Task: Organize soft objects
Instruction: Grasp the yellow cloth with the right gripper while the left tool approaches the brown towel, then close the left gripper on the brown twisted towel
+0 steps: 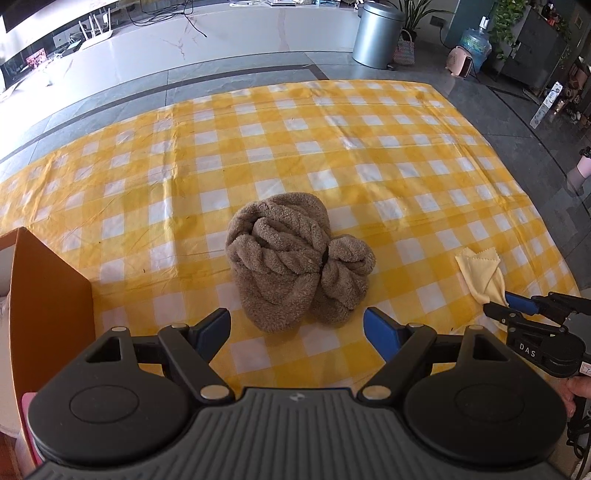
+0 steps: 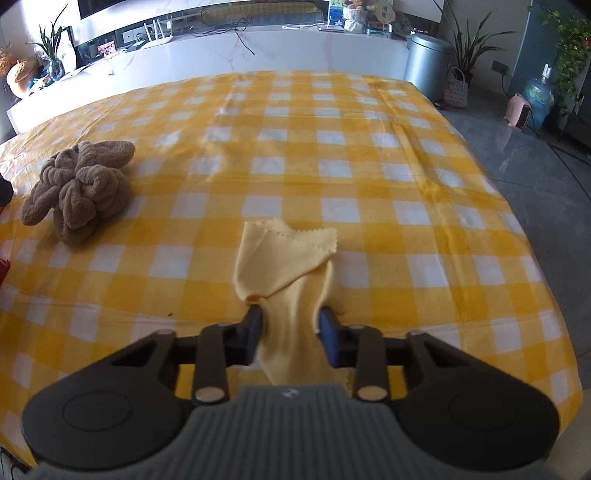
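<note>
2 soft things are out on the cloth, and you grip only 1.
Your right gripper (image 2: 290, 319) pinches the yellow cloth (image 2: 286, 258), bunched toward 12 o'clock; your left gripper (image 1: 297, 325) gapes empty, the brown towel (image 1: 295, 258) just beyond at 12, the box (image 1: 48, 291) at 9. Neither looks stowed yet.

Yellow-checked tablecloth (image 1: 295, 147) bears a brown fleece bundle (image 1: 295, 266); yellow cloth (image 2: 284, 258) nearby.

Grey tiled floor (image 1: 480, 96), white marble counter (image 1: 221, 40), metal bin (image 1: 376, 35).
</note>
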`<state>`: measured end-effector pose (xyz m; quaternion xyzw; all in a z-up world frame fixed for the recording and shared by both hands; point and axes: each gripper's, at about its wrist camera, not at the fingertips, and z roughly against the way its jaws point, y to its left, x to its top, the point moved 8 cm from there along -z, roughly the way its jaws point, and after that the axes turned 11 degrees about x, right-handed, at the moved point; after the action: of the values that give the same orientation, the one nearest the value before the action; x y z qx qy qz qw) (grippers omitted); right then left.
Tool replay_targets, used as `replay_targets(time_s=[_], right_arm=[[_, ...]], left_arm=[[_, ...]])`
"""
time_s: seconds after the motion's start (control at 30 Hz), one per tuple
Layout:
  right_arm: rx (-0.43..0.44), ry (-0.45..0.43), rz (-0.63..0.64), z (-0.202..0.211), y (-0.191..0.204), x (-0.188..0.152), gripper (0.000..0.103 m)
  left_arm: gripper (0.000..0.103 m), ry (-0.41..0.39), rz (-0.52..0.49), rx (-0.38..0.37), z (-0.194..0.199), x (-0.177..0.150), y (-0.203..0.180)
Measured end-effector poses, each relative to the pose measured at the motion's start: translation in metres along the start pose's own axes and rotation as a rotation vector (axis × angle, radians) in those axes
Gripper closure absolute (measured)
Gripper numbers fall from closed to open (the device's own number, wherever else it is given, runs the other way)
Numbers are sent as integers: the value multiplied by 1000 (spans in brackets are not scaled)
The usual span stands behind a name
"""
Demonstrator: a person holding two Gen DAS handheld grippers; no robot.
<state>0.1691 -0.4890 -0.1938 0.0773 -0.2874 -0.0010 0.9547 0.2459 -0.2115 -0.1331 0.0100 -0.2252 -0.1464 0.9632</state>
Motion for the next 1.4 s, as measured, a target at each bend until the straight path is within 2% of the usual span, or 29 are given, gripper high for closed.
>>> replay_targets(time_s=[0.03,0.17,0.23,0.33,0.43,0.5,0.57,0.63,0.73,0.83,1.03,1.13,1.27,1.33,1.4], right_arm=[[-10,3,-2,1,-2,0,98],[22,17,-69,9,0,4,100],[42,-40,-79,23,12,16,100],[49,-166,-66,62,40,47,100],[83,-309,-144,98,62,72,100],[39,-357,-165,107,73,87,100],[-70,-354,-181,100,74,95,100],[-118,-321,-183,85,75,103,100],[-114,-283,-151,64,79,112,100],[-151,-263,-151,49,69,114,100],[-122,-224,-178,24,57,93,100],[-110,-211,-166,18,58,91,100],[-71,-220,-183,17,56,89,100],[-31,-224,-190,17,58,89,100],[-29,-223,-184,17,60,91,100]], left_arm=[[7,5,6,-2,1,0,0],[7,-10,-18,7,8,0,-1],[7,-13,-35,35,9,0,-2],[7,-27,-36,34,9,4,-4],[7,-15,-24,46,-2,11,-8],[7,5,24,57,-12,16,-7],[7,12,114,76,-20,22,-2],[9,34,172,83,-32,25,1],[10,92,203,54,-49,29,0],[10,122,261,28,-60,33,1],[9,99,357,131,-76,41,4],[7,82,309,168,-85,43,-4],[24,29,201,180,-79,42,-14],[31,16,168,179,-73,42,-15],[38,16,149,170,-67,42,-15]])
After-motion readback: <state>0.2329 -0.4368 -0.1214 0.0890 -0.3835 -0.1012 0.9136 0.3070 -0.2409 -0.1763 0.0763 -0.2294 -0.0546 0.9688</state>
